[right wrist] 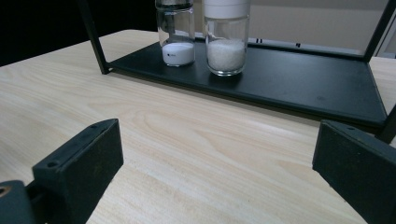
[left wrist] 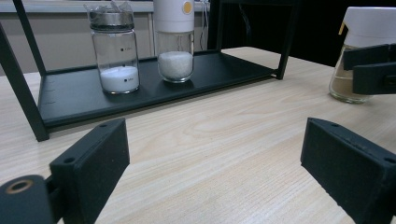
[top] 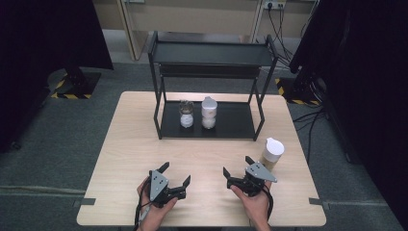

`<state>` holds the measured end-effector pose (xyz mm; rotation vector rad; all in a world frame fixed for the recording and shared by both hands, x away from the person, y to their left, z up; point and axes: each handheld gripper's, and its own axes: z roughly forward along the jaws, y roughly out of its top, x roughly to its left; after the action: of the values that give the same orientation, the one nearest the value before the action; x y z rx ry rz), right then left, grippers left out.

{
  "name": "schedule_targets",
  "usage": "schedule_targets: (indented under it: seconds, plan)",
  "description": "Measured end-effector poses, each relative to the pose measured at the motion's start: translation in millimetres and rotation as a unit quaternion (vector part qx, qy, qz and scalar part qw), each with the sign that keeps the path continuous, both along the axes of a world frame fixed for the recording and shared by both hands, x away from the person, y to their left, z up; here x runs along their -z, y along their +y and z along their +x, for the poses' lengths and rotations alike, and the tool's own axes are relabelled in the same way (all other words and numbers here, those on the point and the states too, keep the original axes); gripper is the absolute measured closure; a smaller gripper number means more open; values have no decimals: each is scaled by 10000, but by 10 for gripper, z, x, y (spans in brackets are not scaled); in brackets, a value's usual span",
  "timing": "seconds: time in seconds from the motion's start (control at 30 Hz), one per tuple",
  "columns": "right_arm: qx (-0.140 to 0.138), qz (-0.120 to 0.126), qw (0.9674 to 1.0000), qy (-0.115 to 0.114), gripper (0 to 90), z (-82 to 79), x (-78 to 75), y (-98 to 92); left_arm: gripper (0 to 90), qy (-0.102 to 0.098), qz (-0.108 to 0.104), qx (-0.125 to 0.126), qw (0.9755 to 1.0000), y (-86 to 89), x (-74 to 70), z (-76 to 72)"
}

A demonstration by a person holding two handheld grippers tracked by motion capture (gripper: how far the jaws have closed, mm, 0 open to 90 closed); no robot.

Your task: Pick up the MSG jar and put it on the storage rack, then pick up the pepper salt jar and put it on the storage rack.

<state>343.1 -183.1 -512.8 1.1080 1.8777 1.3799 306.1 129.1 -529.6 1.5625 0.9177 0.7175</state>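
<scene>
Left gripper (top: 176, 172): jaws spread wide, holding nothing, low over the near table edge. Risk on any forward reach: striking a rack (top: 235, 122) post, or knocking over the metal-topped jar (top: 186, 114) and the white-capped jar (top: 209, 113), which stand just beside each other on the left half of the lower shelf. Right gripper (top: 236, 164): likewise spread wide and empty, just left of the white-lidded bottle (top: 272, 153). Bottle upright on the bare table (top: 130, 144), off the rack, near its right front post. Likely hazards here: tipping the tall bottle with one jaw before closing; slipping on smooth glass under a loose grip; spilling the yellowish contents if tilted; clipping the upper shelf on insertion. Surface: pale wood-grain top, flat. Room: grey carpet, dark curtains left and right, cables and hazard-striped stand bases behind.
</scene>
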Motion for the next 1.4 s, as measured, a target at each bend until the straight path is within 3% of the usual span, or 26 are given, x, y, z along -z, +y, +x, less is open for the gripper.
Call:
schedule_targets:
  seconds: [1.13, 1.4]
  plan:
    - [209, 11, 9998, -68, 23, -393, 17, -341, 75, 5, -9, -6, 10000, 2, 0, 1]
    - [421, 117, 9990, -100, 23, -448, 1, -469, 74, -10, -12, -7, 10000, 2, 1, -3]
